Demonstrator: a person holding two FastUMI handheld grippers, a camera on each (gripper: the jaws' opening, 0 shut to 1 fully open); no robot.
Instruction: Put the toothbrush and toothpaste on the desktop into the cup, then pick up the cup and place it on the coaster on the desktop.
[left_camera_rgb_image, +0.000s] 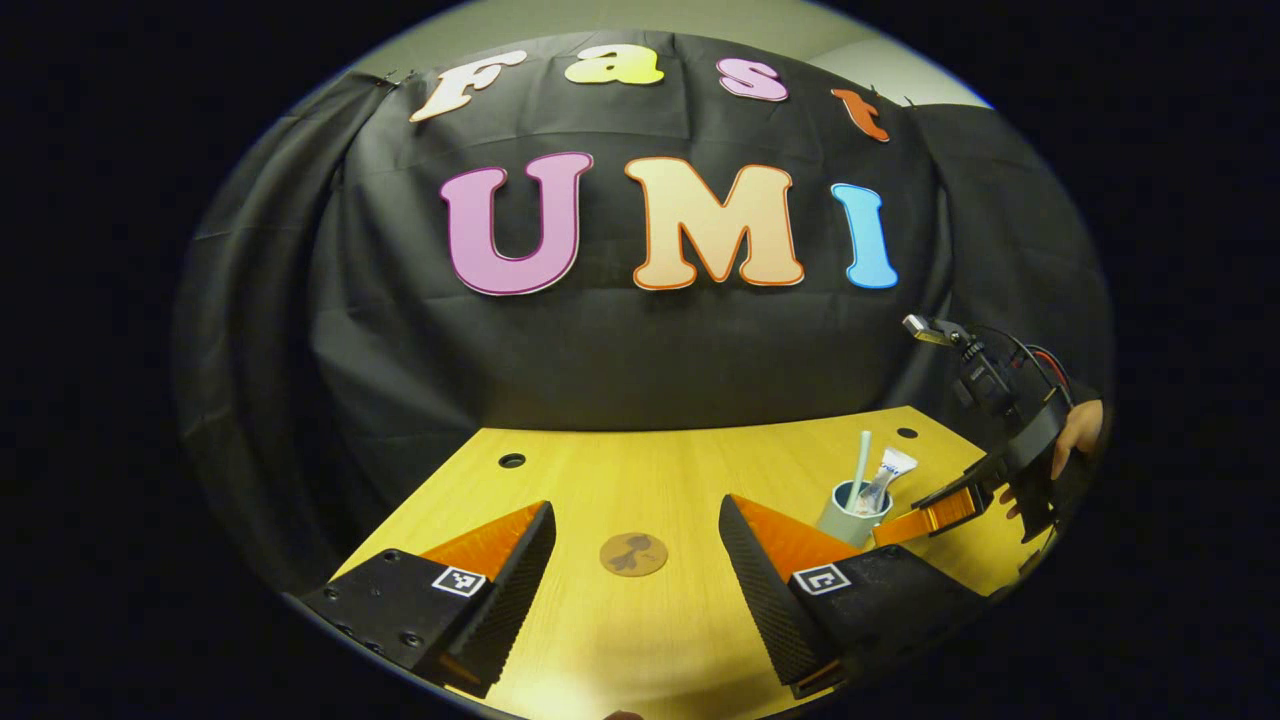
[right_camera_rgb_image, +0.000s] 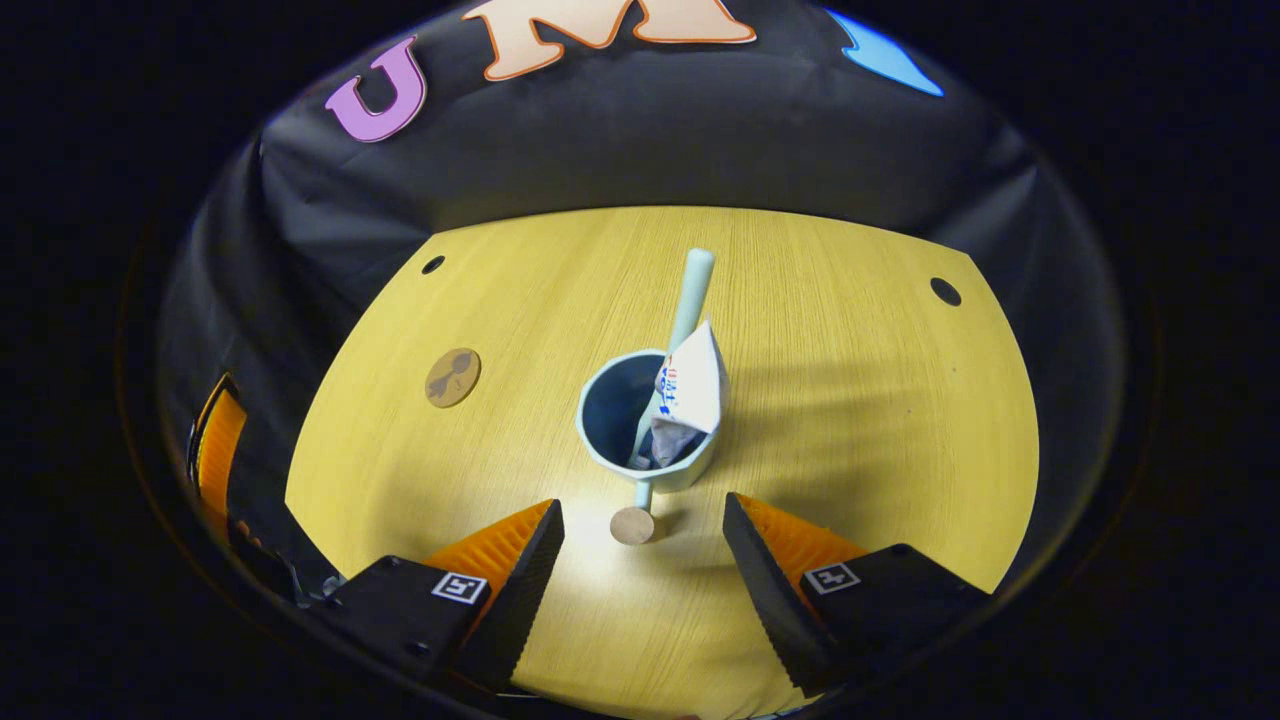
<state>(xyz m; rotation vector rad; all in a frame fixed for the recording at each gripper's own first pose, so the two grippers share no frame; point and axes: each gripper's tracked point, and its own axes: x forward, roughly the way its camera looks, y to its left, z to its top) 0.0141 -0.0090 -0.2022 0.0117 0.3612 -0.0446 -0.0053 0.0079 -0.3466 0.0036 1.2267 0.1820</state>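
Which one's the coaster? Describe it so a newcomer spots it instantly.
Start at the yellow wooden desk. Left of the pale cup that holds the toothbrush and toothpaste, lying apart on bare wood, is the coaster. It is the flat brown disc with a dark figure printed on it.

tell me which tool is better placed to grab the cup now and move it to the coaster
Right. The right tool is open and faces the cup, which already holds the toothbrush and toothpaste. The left tool is open too, but it faces the coaster, with the cup off to its side.
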